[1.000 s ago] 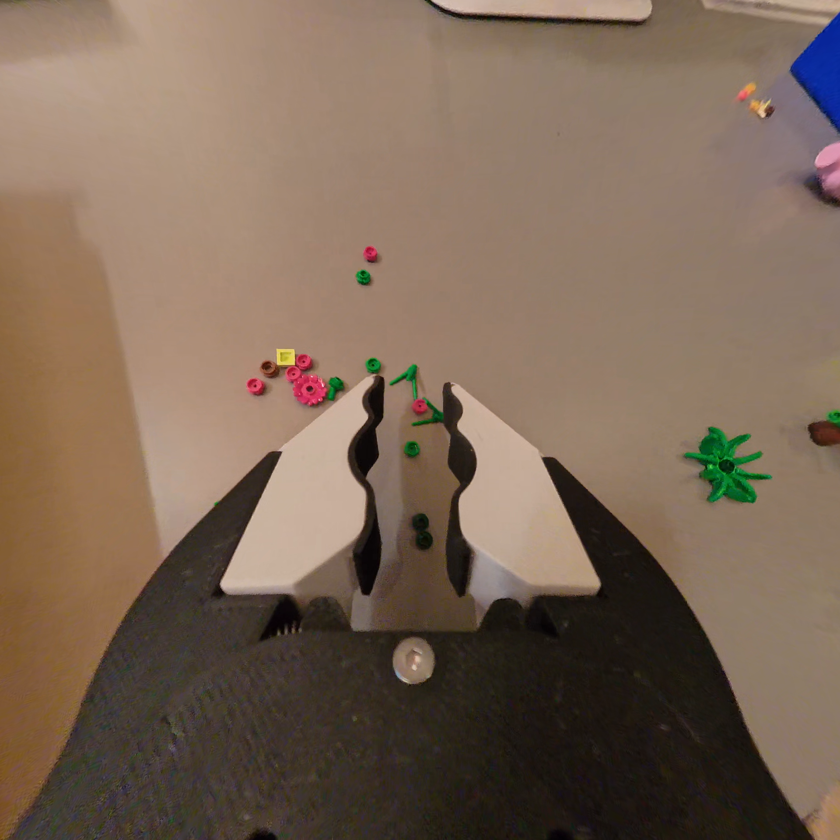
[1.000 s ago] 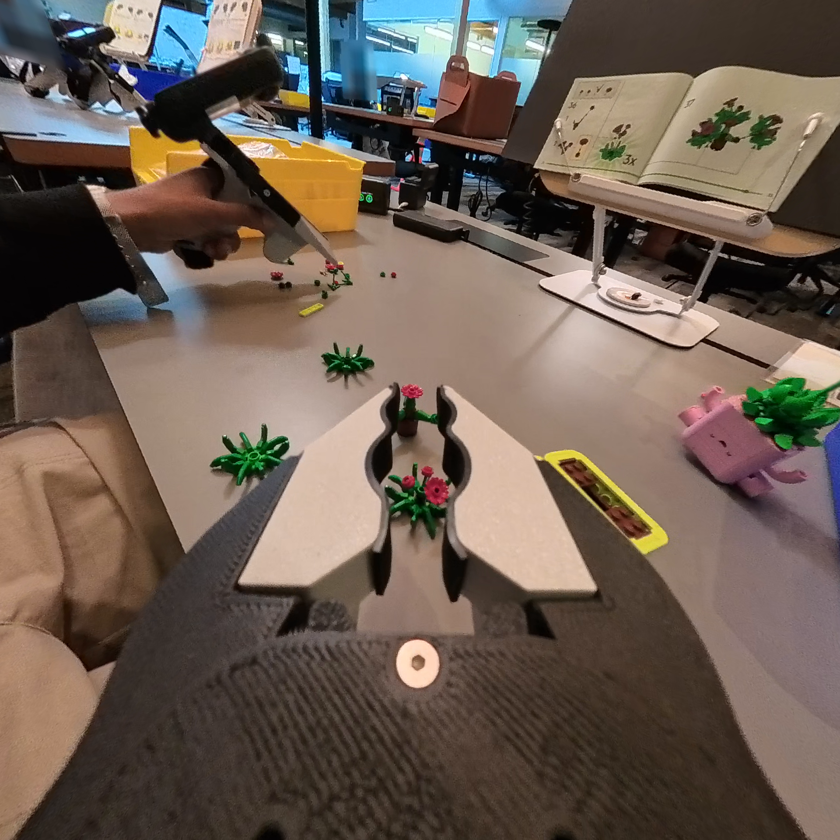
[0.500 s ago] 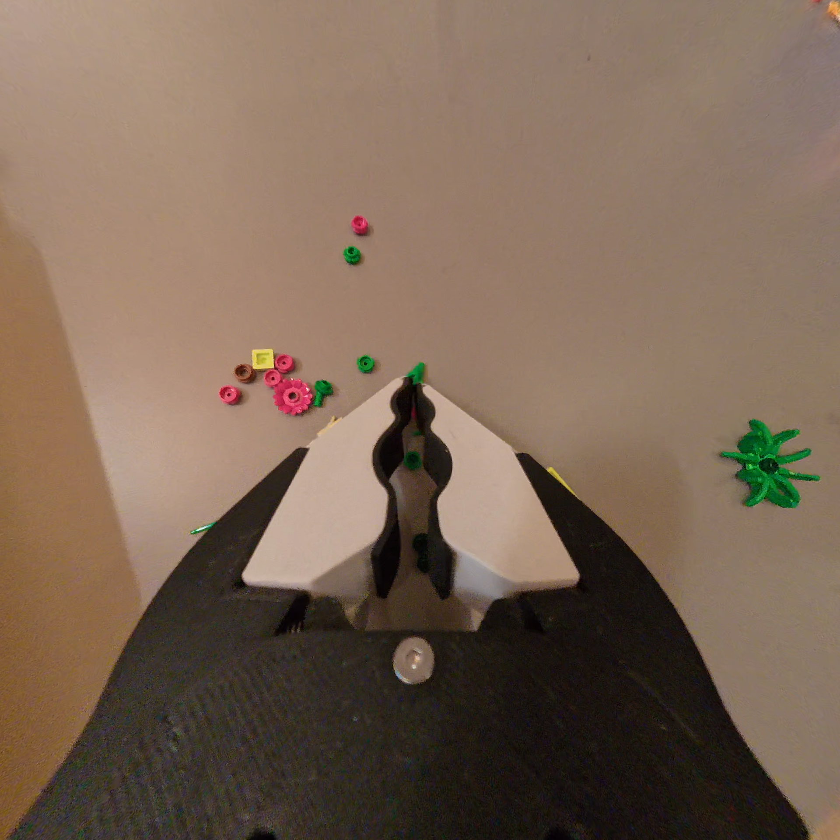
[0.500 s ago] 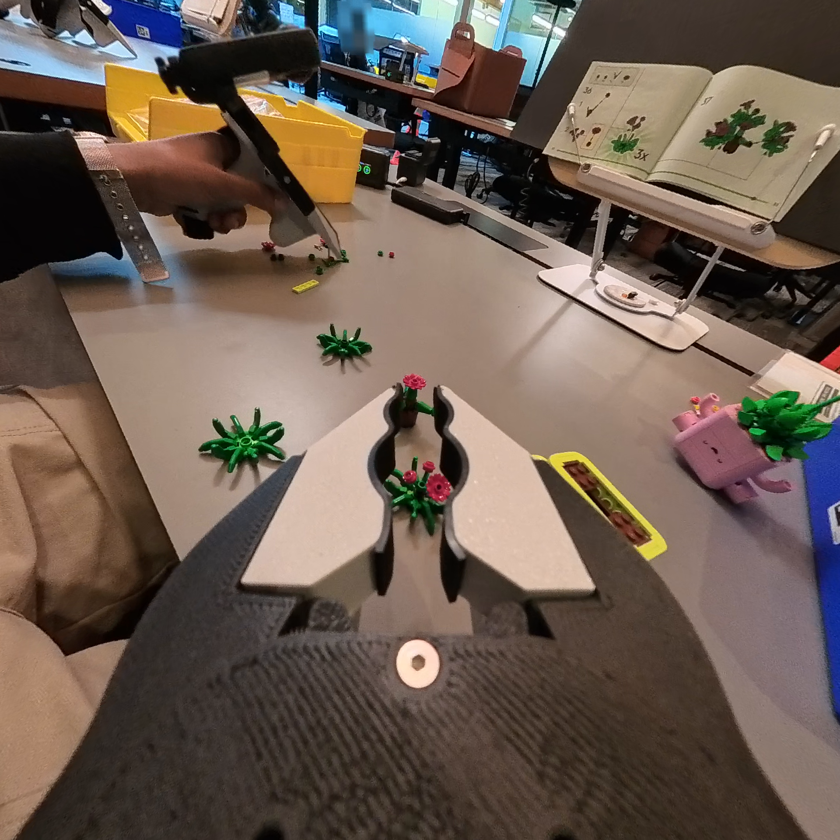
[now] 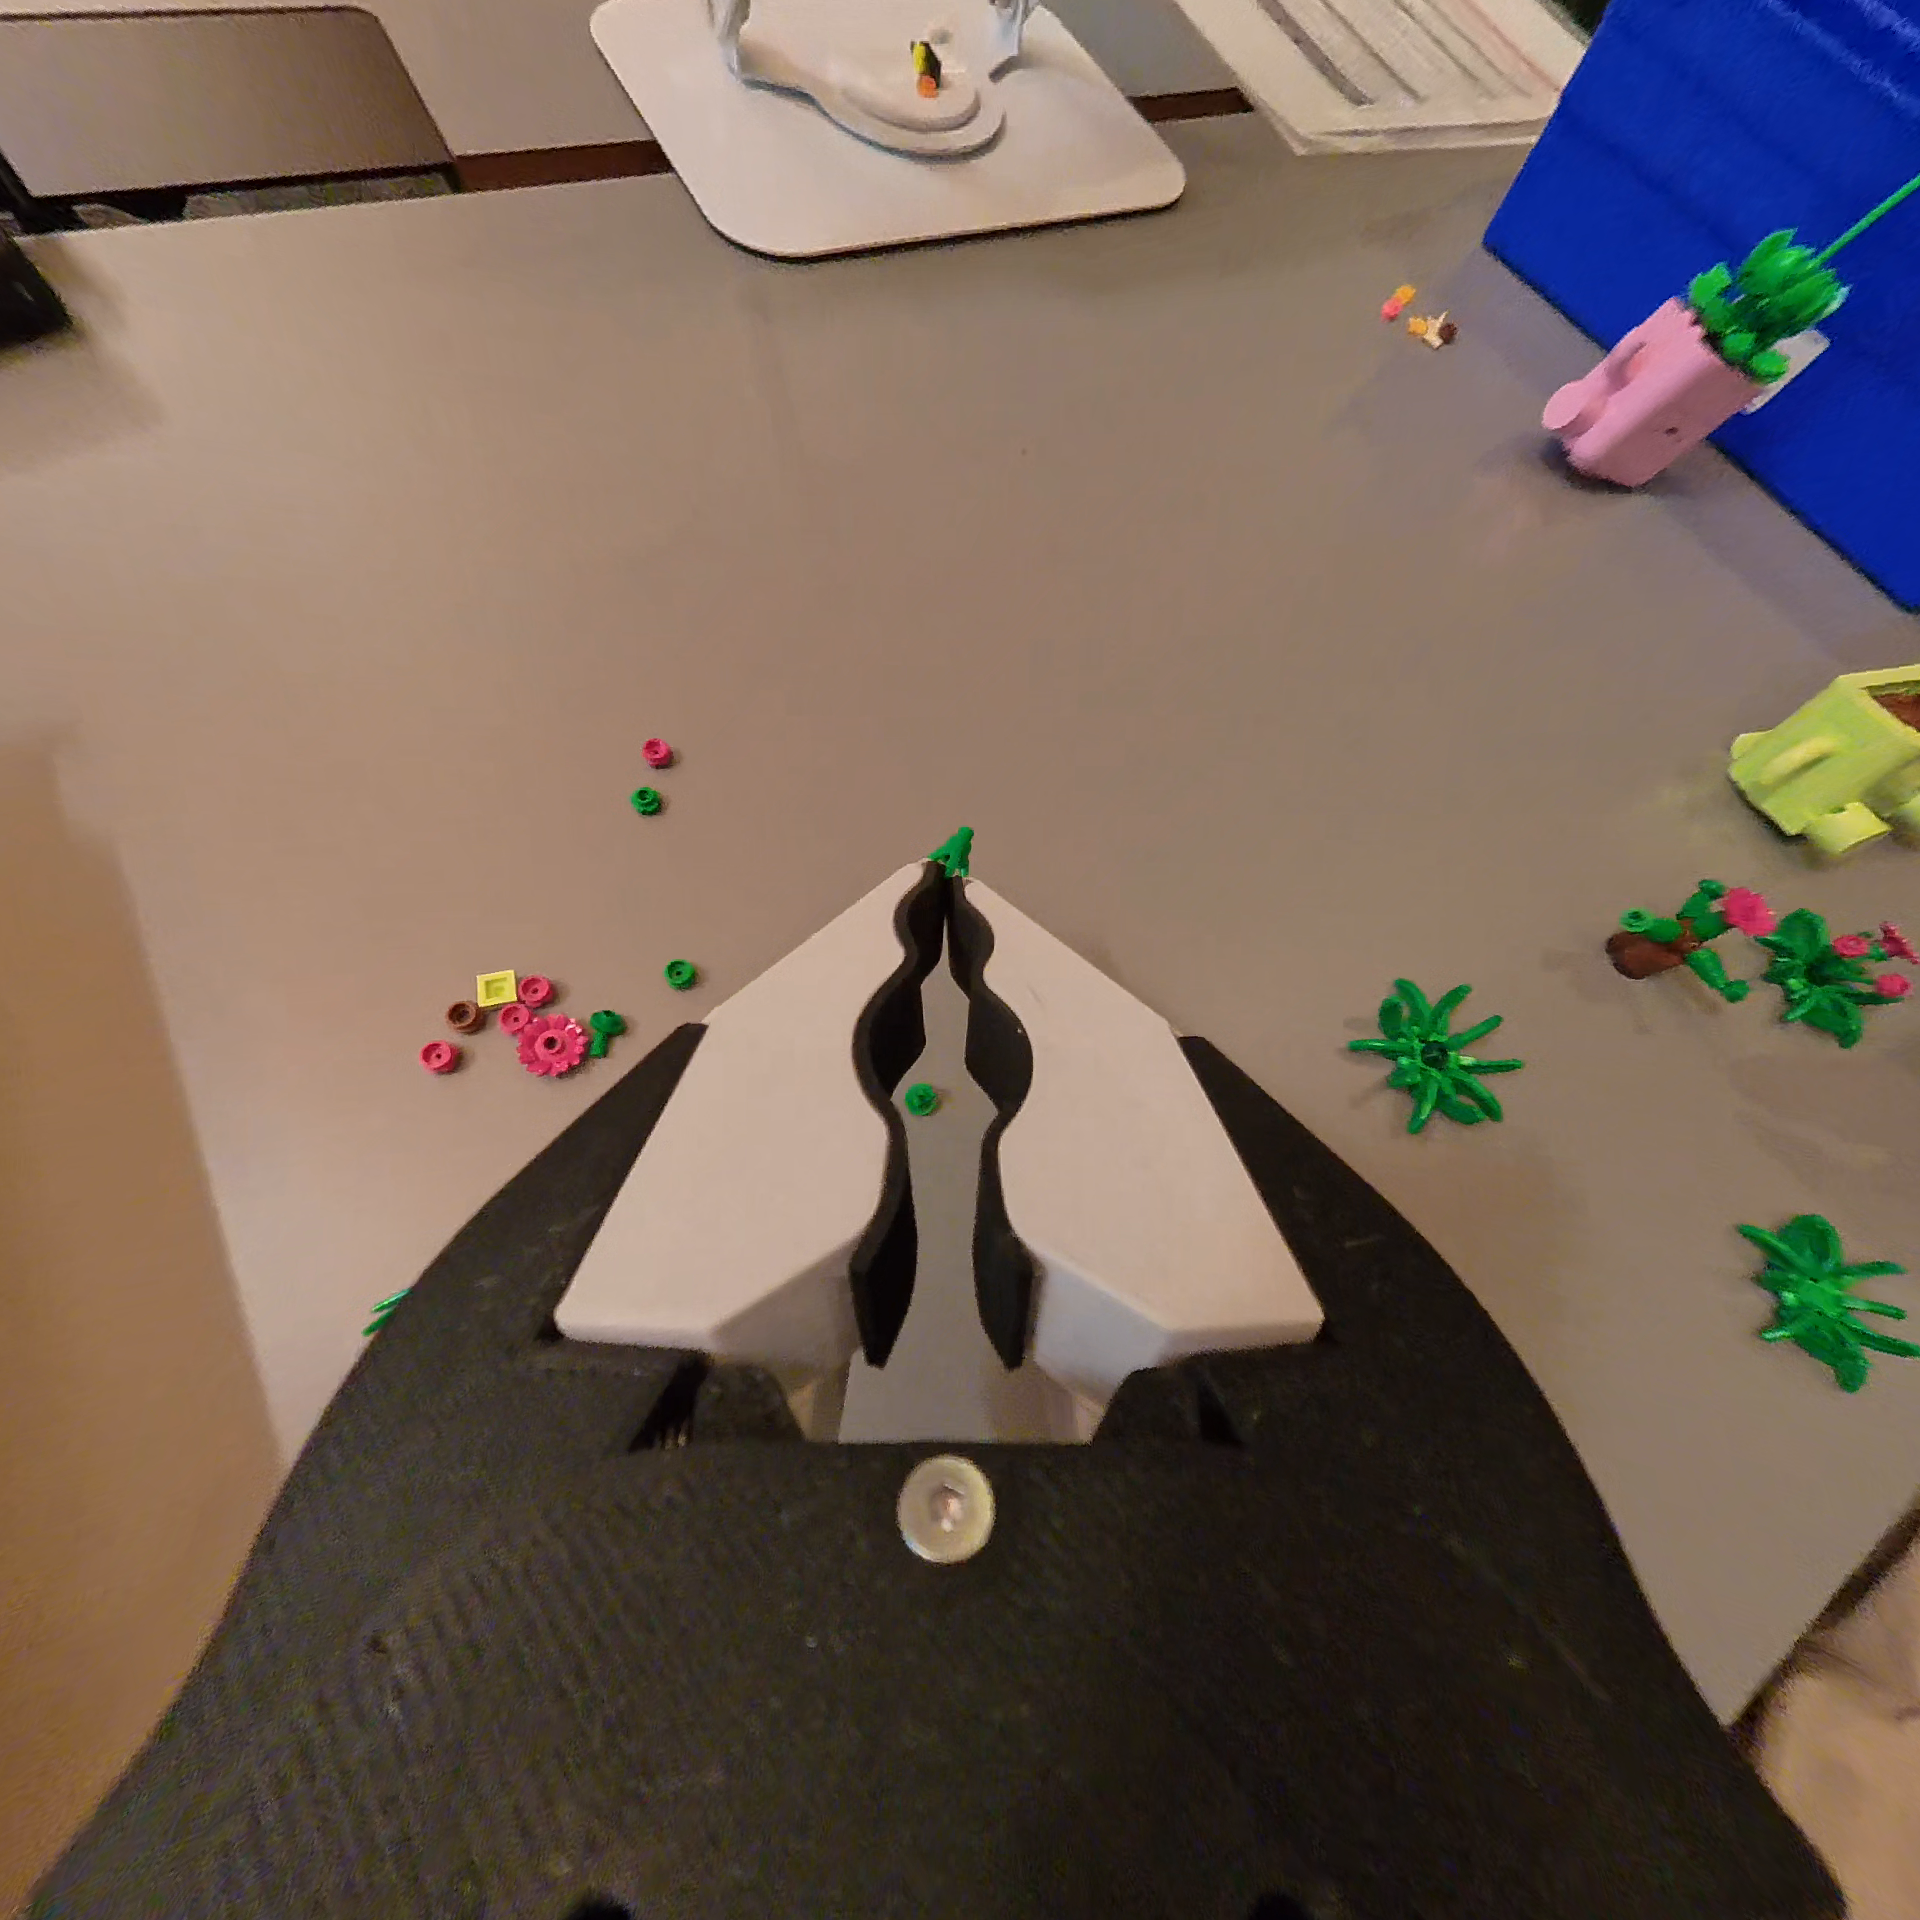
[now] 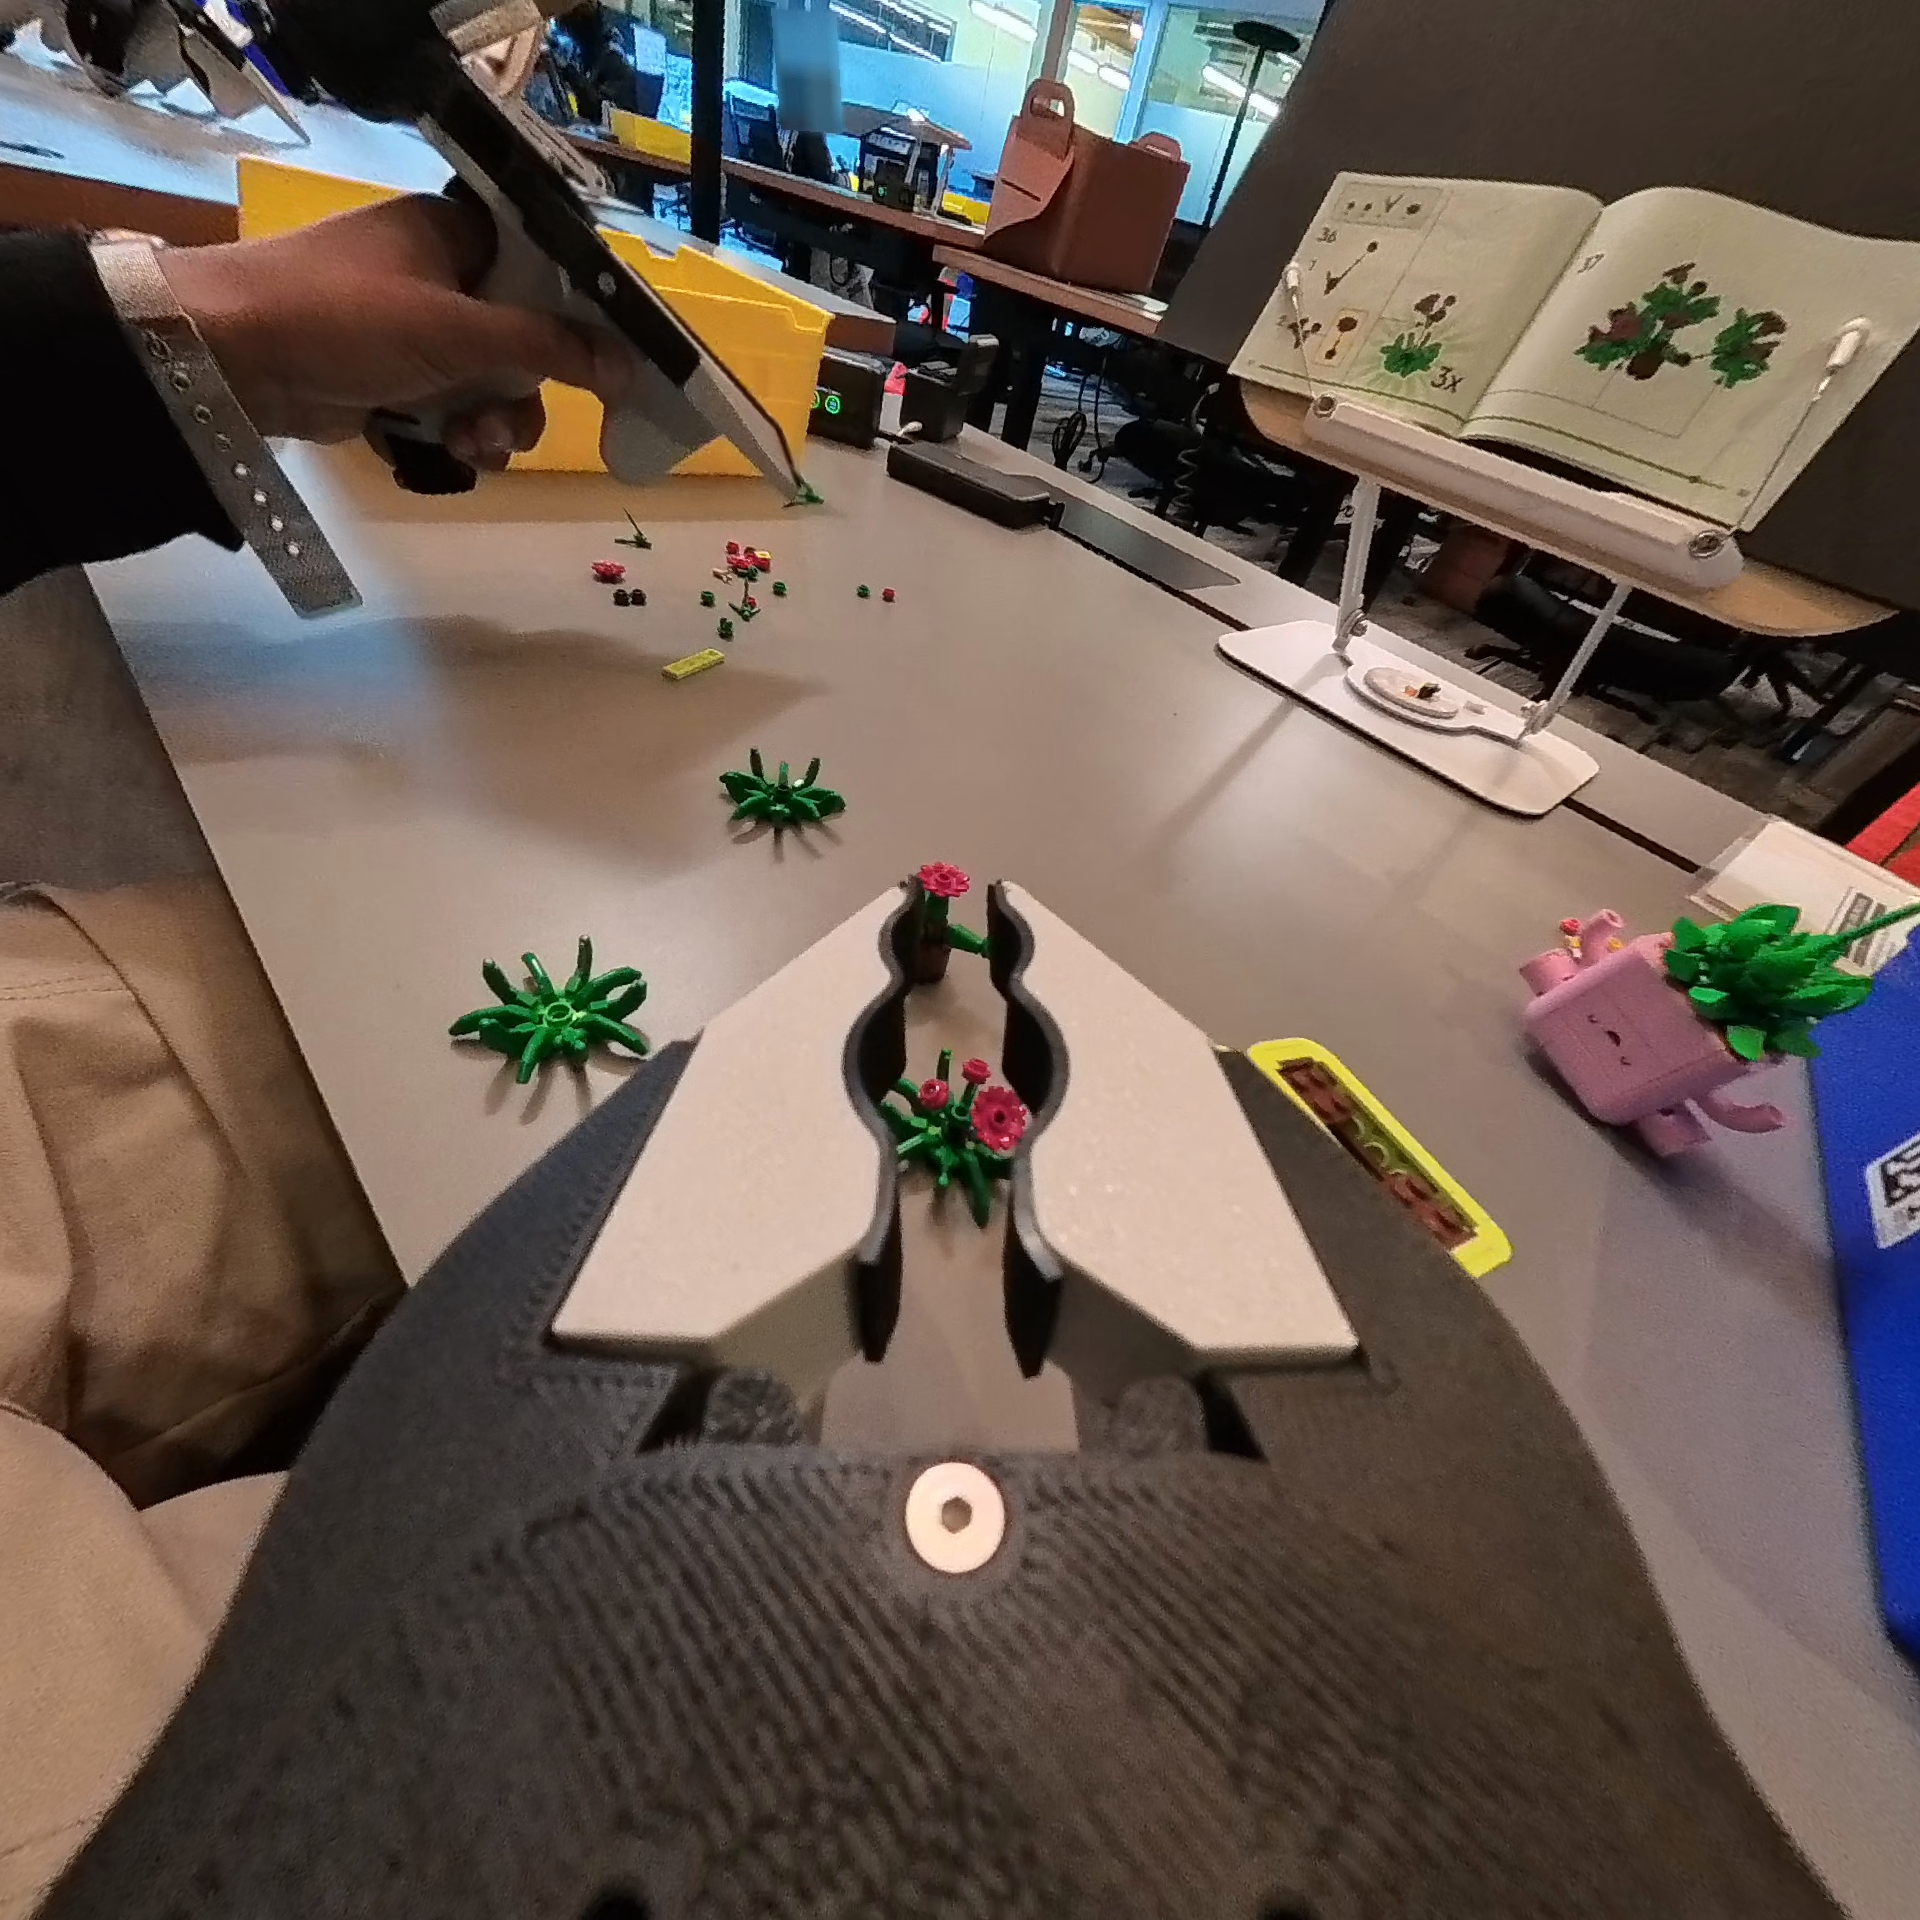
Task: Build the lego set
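Green little plastic stem piece [image 5: 954, 850] is pinched right at the tips of the left gripper [image 5: 950, 883], lifted clear of the grey tabletop [image 5: 935, 520], with loose pink and green round studs [image 5: 540, 1023] scattered below to its left. Right gripper [image 6: 948, 904] hangs with jaws apart, gripping nothing, over a small green plant with pink flowers [image 6: 961, 1127]. A brown stem with a pink flower [image 6: 938, 920] stands upright just past its tips.

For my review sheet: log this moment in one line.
left gripper: shut on green stem piece, lifted | right gripper: open, empty, over flower stem
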The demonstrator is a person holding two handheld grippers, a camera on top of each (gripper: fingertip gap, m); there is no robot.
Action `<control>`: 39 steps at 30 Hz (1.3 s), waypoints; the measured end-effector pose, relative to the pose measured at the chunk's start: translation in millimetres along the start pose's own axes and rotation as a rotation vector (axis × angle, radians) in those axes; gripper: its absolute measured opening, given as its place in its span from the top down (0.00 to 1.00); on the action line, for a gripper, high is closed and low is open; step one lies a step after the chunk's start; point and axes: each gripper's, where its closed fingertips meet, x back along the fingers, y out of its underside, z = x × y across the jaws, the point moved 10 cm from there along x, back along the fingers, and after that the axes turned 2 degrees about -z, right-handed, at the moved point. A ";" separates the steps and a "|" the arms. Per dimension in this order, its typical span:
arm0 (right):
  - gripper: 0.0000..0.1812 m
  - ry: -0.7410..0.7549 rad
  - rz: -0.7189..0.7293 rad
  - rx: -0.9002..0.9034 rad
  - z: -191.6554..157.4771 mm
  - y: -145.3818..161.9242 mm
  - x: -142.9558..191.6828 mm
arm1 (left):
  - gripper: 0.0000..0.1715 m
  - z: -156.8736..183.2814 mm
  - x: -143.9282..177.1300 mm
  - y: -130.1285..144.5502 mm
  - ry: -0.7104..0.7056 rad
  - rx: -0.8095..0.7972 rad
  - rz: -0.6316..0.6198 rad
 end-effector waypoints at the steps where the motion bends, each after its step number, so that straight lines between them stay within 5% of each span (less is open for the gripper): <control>1: 0.95 0.002 -0.001 0.006 -0.5 0.0 -0.1 | 1.00 1.1 1.4 -0.4 0.024 0.010 0.010; 8: 0.95 0.009 -0.007 0.043 -4.4 -0.2 -0.9 | 1.00 45.5 10.0 -8.3 0.438 -0.004 0.084; 21: 0.94 0.031 0.114 0.460 -44.2 4.7 0.4 | 1.00 162.7 -1.9 26.8 0.944 -0.098 -0.120; 39: 0.92 -0.034 0.046 0.593 -59.1 12.1 -7.6 | 1.00 190.4 -30.3 54.3 1.036 -0.115 -0.274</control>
